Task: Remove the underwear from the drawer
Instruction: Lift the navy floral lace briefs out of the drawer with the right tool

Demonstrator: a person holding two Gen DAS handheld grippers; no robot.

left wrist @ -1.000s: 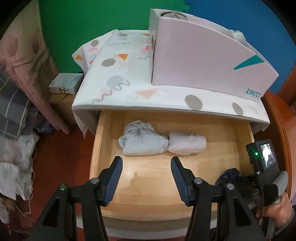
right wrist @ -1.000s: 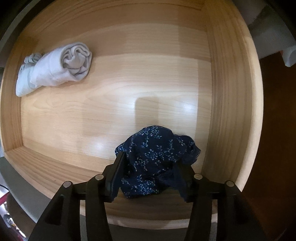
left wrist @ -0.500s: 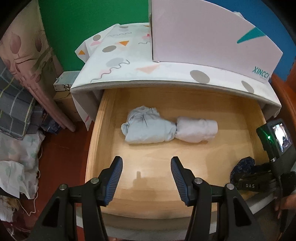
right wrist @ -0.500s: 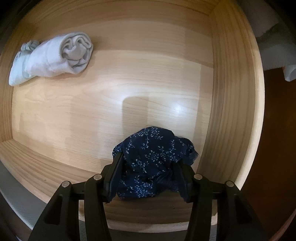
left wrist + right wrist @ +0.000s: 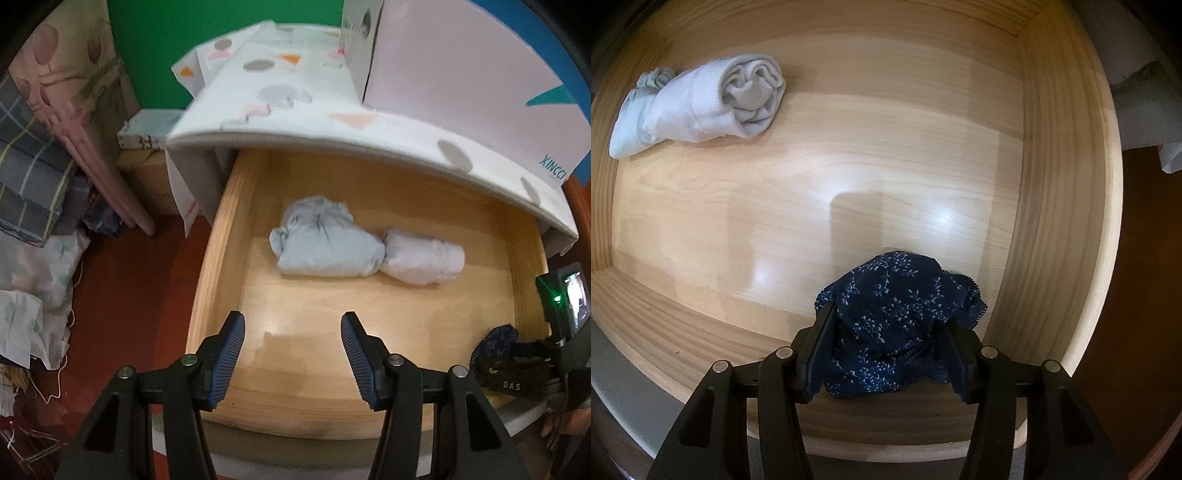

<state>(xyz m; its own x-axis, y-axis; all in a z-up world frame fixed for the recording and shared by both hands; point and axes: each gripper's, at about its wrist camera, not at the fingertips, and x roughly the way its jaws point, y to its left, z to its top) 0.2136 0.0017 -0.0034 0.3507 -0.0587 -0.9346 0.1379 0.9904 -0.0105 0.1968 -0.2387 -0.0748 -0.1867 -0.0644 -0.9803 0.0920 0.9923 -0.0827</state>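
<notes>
The wooden drawer is pulled open. My right gripper is shut on dark blue floral underwear near the drawer's front right corner; the bundle also shows in the left wrist view, with the right gripper around it. A pale blue rolled garment and a white rolled garment lie side by side further back in the drawer; both show in the right wrist view, the white roll in front. My left gripper is open and empty above the drawer's front left part.
A patterned white cloth covers the cabinet top, with a pink box on it. Bedding and clothes are piled on the red floor at the left. A small carton stands beside the cabinet.
My left gripper has moved closer to the drawer and shifted left. My right gripper still holds the blue underwear, slightly raised from the drawer floor.
</notes>
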